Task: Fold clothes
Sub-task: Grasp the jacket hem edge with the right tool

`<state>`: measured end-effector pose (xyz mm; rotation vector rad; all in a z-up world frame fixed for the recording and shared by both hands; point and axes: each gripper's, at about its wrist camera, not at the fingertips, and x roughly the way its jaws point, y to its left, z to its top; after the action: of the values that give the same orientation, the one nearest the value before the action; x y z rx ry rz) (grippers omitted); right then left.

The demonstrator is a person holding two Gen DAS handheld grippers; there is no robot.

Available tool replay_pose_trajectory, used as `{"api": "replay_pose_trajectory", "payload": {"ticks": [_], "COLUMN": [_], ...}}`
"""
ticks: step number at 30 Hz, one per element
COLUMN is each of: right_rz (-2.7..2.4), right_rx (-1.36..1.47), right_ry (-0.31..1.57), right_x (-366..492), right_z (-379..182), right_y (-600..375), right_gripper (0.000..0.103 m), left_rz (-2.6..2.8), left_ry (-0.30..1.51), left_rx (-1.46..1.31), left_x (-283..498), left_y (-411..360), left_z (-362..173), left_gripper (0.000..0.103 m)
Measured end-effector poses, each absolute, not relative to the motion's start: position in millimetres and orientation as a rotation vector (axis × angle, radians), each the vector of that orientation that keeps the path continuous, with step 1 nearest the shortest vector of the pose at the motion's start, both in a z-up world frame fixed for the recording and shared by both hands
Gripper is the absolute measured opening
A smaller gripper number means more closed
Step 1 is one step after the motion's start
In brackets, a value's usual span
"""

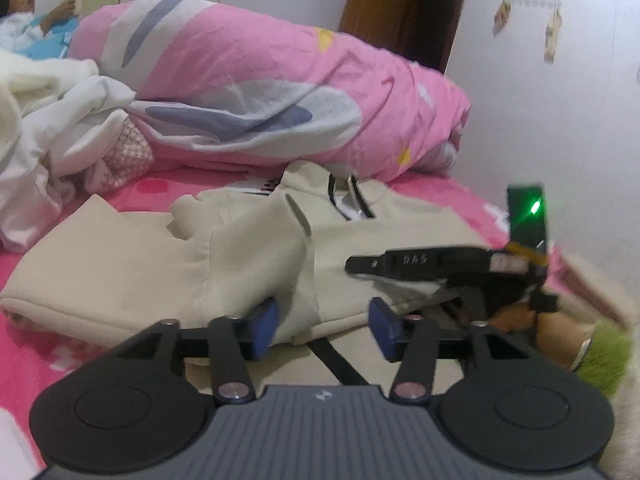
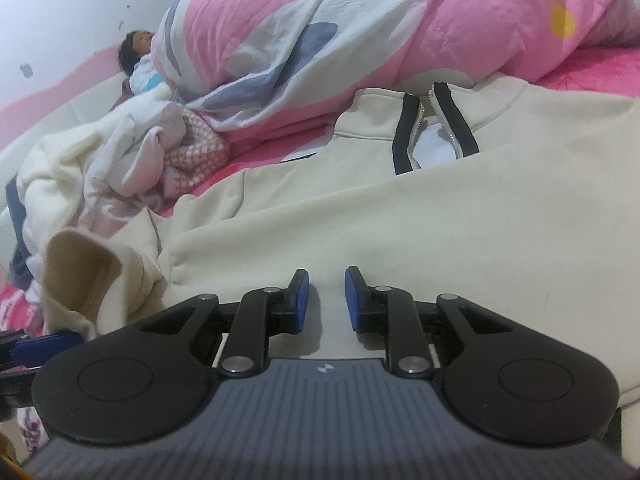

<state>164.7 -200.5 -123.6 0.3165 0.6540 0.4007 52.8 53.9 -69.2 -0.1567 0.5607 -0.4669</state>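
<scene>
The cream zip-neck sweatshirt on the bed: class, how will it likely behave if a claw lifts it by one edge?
The sweatshirt already lies in soft folds, so it will probably droop, not hold shape. Its thick fleece looks fairly heavy, so it may sag. The loose sleeve would likely trail behind on the pink sheet.

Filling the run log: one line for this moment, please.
stage: fold pending | cream sweatshirt flat on bed | left gripper open | right gripper open, over fabric
</scene>
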Motion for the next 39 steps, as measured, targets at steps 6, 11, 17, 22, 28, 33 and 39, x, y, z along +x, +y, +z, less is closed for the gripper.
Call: {"api": "replay_pose_trajectory", "payload": {"ticks": [6,11,17,22,28,33,39], "right_rz": [0.41,0.411,0.485,0.585,0.665,0.63,0.592], "right_rx": [0.345,0.372,0.676,0.891,1.009,0.924,0.859], "right_ry": [0.659,0.694,0.703,0.773,0.907,0.929,0.932], "right_x": [165.7,169.1,149.5,121.1,101.6,105.4,115.9], "right_z": [-124.7,-121.3,-113.2,-117.8,-126.7,-118.9,-115.7], "right_y": [-203.4,-206.0,-220.7,-216.6,-187.9,-163.4,-143.7], "right_gripper": [0.019,0.019,0.059,0.067,0.07,0.081,0.084], "left_rz": [-0.508,-0.534,-0.378,-0.326,-0.334,-0.335,-0.332], "left_ry": [0.51,0.488,0.635,0.671,0.674,0.684,0.716], "left_rx": [-0.285,-0.331,-0.324,-0.387,-0.508,-0.538,-0.578], "left_x": [31.5,19.8,44.7,56.5,50.0,47.3,48.9], "left_y": [89.2,106.9,108.7,119.0,136.9,142.4,148.5], "left_z": [-58.7,-57.7,-74.7,-84.1,-88.8,-93.5,-106.3], "left_gripper": [0.061,0.065,0.062,0.062,0.062,0.061,0.059]}}
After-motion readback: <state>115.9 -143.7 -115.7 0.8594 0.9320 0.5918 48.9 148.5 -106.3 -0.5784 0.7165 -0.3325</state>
